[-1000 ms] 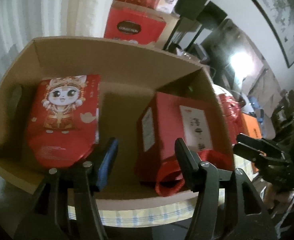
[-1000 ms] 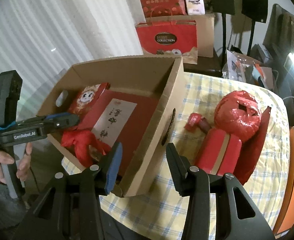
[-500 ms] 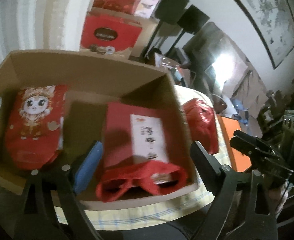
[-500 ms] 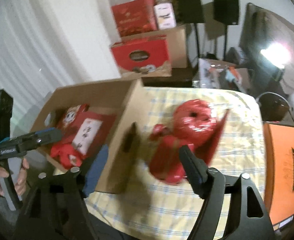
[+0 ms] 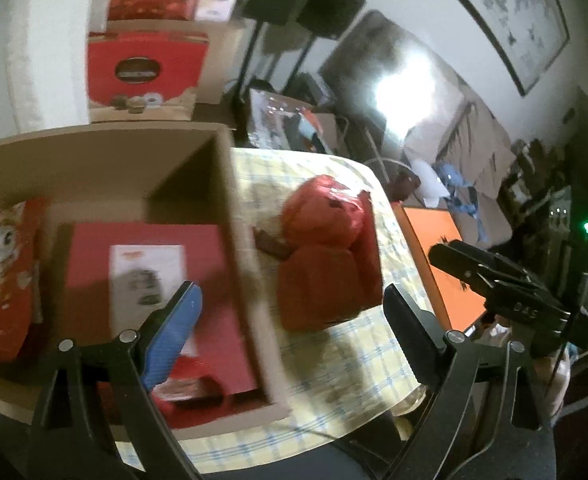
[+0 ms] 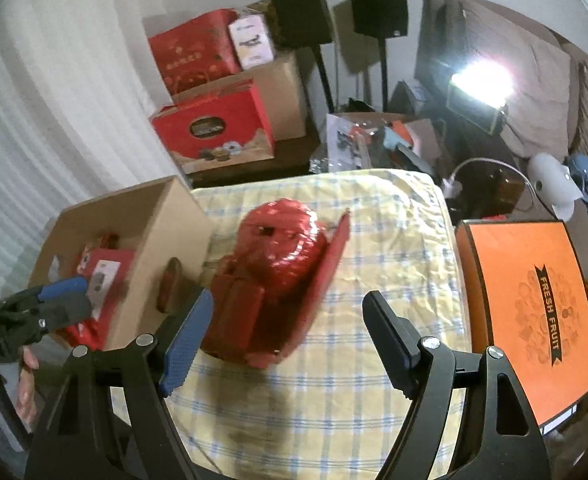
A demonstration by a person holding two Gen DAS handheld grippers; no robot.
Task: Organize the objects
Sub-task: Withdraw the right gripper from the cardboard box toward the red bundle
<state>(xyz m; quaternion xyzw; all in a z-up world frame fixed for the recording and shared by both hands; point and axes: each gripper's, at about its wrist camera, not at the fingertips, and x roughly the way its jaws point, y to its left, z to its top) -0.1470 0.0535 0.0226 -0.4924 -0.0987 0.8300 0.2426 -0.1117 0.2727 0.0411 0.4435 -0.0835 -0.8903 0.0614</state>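
A cardboard box (image 5: 230, 216) stands on the left end of the table. Inside it lie a red gift bag with a white label (image 5: 146, 264) and a red packet with a cartoon figure (image 5: 2, 280). My left gripper (image 5: 290, 336) hangs open over the box's right wall, holding nothing. On the checked cloth right of the box (image 6: 162, 224) sits a red pile (image 6: 278, 264): a shiny round parcel on red boxes. My right gripper (image 6: 290, 340) is open just in front of it, apart from it. The same pile (image 5: 325, 256) shows in the left wrist view.
An orange fruit box (image 6: 525, 308) lies at the table's right edge. The left gripper (image 6: 54, 300) and a hand (image 6: 26, 380) show beside the cardboard box. Red cartons (image 6: 214, 128), speakers and clutter stand behind the table. A bright lamp (image 6: 477, 80) glares at the back right.
Both grippers have opened wider and swung right, from the box toward the red pile. The red gift bag, upright between the left fingers a second ago, now lies flat in the box.
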